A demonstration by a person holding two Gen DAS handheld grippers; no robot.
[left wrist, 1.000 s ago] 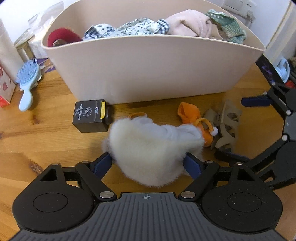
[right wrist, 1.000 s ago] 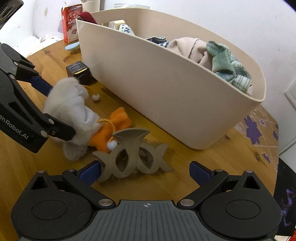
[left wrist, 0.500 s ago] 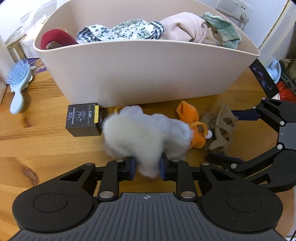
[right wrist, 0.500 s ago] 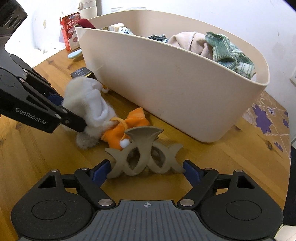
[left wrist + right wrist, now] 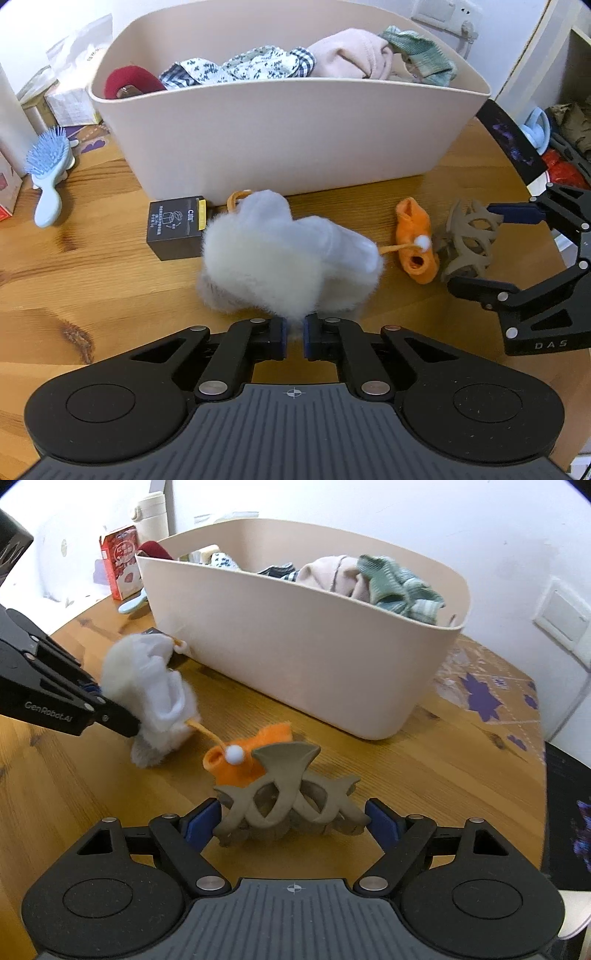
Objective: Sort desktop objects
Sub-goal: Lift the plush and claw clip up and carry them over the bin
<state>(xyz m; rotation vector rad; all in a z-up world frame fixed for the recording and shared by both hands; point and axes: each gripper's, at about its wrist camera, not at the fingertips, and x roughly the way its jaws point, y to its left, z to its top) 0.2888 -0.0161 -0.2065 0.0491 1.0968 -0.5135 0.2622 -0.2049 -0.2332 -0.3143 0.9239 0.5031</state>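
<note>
I've got the left gripper [image 5: 294,338] pinched tight on the near fringe of the fluffy white plush [image 5: 273,266], which sits on the wooden table [image 5: 74,295] just in front of the beige bin [image 5: 295,140], touching a small black box [image 5: 175,227]. An orange cord runs from it to the little orange felt piece [image 5: 415,243] – looks tethered, so I reckon the two lift together.

Right gripper [image 5: 291,825] is spread wide, straddling the taupe hair claw clip [image 5: 288,801]; its left pad looks to be touching the clip's end, right pad just short of it. No firm squeeze yet imo.

Step in hand: both pick-ups, pre-lift. Next – raise the plush high enough to clear the bin's near rim, then release over the clothes; right needs to close fully first.

Room: bin wall is close ahead and tall, and the bin is already heaped w/ fabric. The two grippers sit near each other, so I'd lift one at a time. A blue hairbrush [image 5: 48,173] lies well off to the left, out of the way.
</note>
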